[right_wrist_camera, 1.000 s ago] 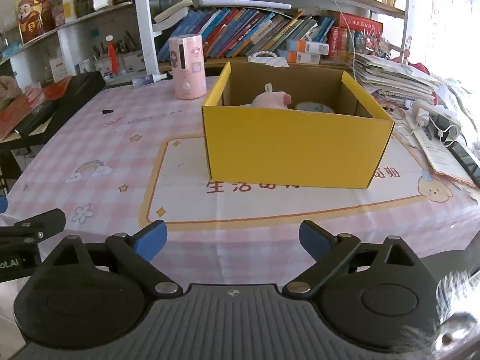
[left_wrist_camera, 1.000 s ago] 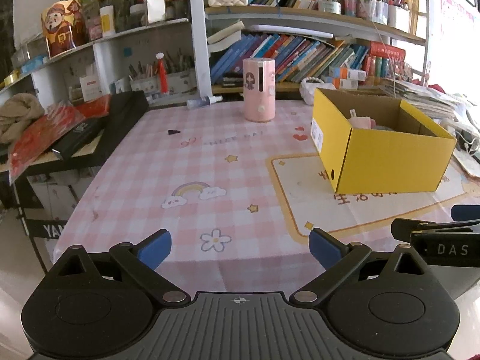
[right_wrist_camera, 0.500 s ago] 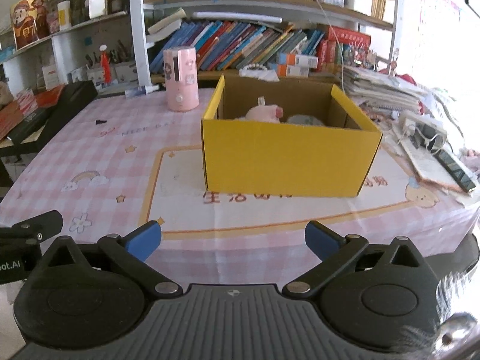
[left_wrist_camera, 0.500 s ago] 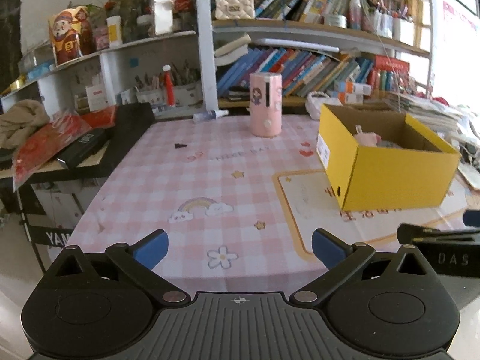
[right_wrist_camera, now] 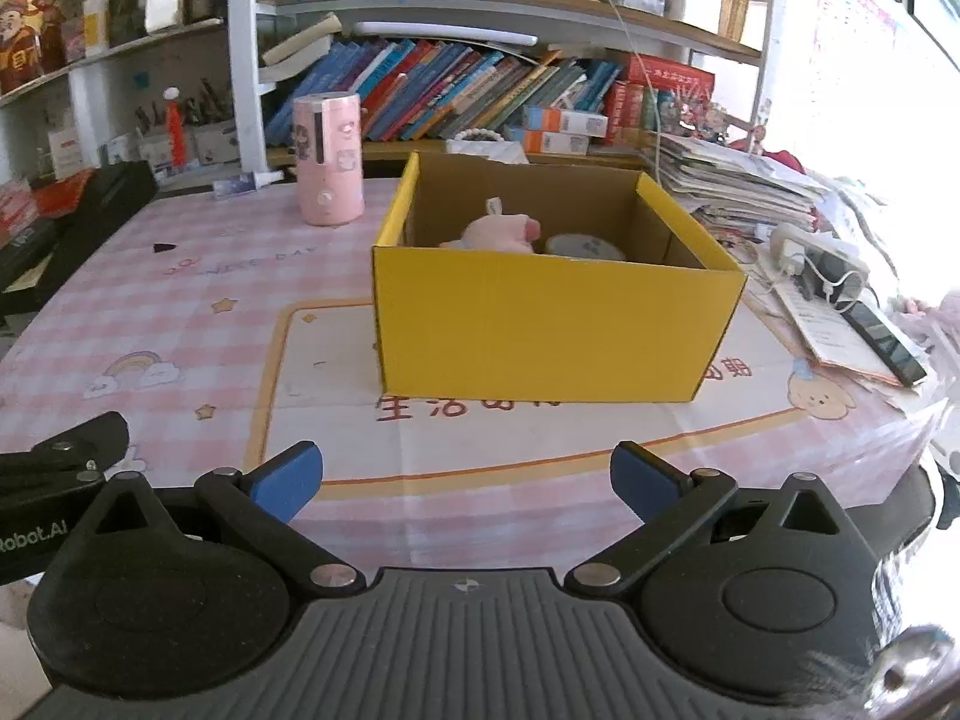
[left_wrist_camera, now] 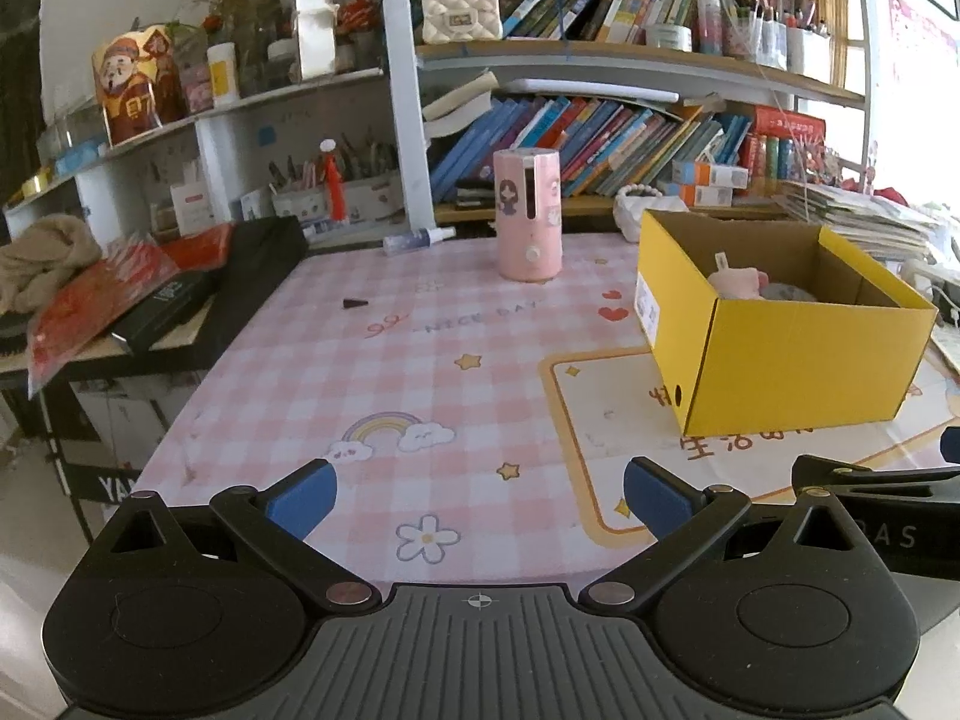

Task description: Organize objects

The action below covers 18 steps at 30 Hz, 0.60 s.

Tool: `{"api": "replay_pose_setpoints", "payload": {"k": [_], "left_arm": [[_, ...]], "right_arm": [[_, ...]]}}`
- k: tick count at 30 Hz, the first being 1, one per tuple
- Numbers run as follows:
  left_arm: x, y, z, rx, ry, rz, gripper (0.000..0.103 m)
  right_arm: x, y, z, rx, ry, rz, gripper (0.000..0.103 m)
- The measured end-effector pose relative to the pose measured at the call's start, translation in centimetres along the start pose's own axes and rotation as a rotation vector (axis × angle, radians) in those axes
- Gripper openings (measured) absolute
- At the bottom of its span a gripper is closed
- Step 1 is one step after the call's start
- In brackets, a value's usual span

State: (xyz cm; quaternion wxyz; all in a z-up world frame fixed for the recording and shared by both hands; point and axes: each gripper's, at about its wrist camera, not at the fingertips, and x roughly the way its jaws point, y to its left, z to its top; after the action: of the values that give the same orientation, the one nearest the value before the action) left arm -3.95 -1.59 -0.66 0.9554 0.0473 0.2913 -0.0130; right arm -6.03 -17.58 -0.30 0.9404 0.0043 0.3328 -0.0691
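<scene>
A yellow cardboard box (right_wrist_camera: 552, 324) stands open on the pink checked tablecloth; it also shows at the right of the left wrist view (left_wrist_camera: 798, 366). Inside lie a pink plush toy (right_wrist_camera: 498, 234) and a pale round object (right_wrist_camera: 585, 246). A pink cylinder with a cartoon girl (left_wrist_camera: 528, 213) stands upright behind and left of the box; it also shows in the right wrist view (right_wrist_camera: 328, 165). My left gripper (left_wrist_camera: 480, 495) is open and empty above the table's front edge. My right gripper (right_wrist_camera: 465, 477) is open and empty in front of the box.
A small black cap (left_wrist_camera: 354, 303) lies on the cloth at the far left. A black case (left_wrist_camera: 240, 282) and red bags sit on a side stand to the left. Bookshelves (left_wrist_camera: 600, 138) line the back. Papers and a phone (right_wrist_camera: 888, 342) lie right of the box.
Both grippers have drawn back and risen from the table, so the box and cylinder look smaller and farther. Both stay open and empty.
</scene>
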Motion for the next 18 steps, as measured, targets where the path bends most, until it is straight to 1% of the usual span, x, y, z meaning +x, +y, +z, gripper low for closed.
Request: {"api": "replay_pose_setpoints", "payload": {"k": [5, 10, 18], "left_arm": [[0.22, -0.35, 0.18, -0.004, 0.009, 0.007, 0.103], [0.37, -0.65, 0.20, -0.004, 0.013, 0.031, 0.103], [0.36, -0.50, 0.20, -0.027, 0.026, 0.058, 0.103]], "right_arm": [[0.38, -0.42, 0.11, 0.008, 0.009, -0.008, 0.103], [0.59, -0.43, 0.11, 0.015, 0.012, -0.017, 0.103], [0.76, -0.32, 0.09, -0.003, 0.007, -0.020, 0.103]]}}
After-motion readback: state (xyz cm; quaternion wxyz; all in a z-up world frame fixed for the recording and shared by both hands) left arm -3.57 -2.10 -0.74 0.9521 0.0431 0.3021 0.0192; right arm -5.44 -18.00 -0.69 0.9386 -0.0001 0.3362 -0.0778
